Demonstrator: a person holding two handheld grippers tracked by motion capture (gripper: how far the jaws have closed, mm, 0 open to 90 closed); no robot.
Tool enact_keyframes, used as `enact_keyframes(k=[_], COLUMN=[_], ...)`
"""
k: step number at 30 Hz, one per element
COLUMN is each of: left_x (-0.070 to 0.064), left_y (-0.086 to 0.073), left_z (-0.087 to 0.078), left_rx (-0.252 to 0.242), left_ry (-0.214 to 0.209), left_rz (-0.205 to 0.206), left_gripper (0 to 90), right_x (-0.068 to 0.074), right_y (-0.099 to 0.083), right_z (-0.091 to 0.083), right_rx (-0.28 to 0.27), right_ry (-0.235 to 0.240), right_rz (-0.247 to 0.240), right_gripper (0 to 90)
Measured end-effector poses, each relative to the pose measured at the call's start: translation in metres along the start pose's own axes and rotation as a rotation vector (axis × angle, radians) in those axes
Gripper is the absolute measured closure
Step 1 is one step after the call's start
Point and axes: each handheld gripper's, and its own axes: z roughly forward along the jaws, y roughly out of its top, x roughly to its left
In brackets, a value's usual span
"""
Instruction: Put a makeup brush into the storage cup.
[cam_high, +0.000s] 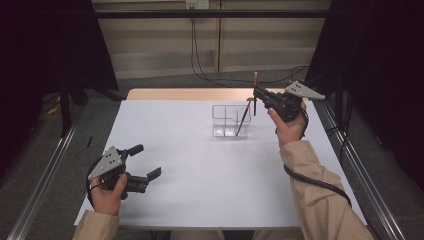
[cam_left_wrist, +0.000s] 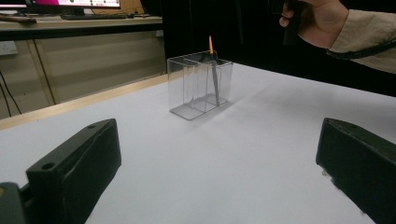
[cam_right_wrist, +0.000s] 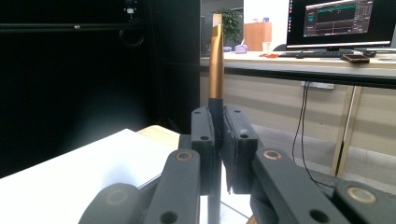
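Observation:
A clear plastic organizer (cam_high: 225, 120) with several compartments stands on the white table (cam_high: 200, 185), right of centre toward the back. One dark pen (cam_high: 243, 117) leans in its right compartment; in the left gripper view its orange tip pokes above the organizer's (cam_left_wrist: 187, 88) rim as the pen (cam_left_wrist: 213, 70) stands inside. My right gripper (cam_high: 256, 93) hovers just above and right of the organizer, shut on a second pen (cam_high: 255, 80) held upright. In the right gripper view this pen (cam_right_wrist: 215, 60) has a copper upper half and rises between the closed jaws of the gripper (cam_right_wrist: 219, 119). My left gripper (cam_high: 147, 161) rests open near the front left corner, nothing between its jaws (cam_left_wrist: 217, 135).
A wooden strip (cam_high: 190, 94) runs along the table's far edge. Cables (cam_high: 200, 65) hang down the back wall beyond it. Metal rails (cam_high: 45, 165) flank the table on both sides. A desk with a monitor (cam_right_wrist: 343, 23) stands far behind.

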Motion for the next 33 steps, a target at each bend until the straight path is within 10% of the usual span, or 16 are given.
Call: enact_keyframes(k=[33], left_x=[0.001], left_y=[-0.001], left_z=[-0.002], left_rx=[-0.006], left_ry=[0.001], left_rz=[-0.009], left_gripper=[0.0], right_x=[0.002], right_y=[-0.008], right_z=[0.023], right_rx=[-0.002], right_ry=[0.03], right_rz=[0.003], right_gripper=[83.6])
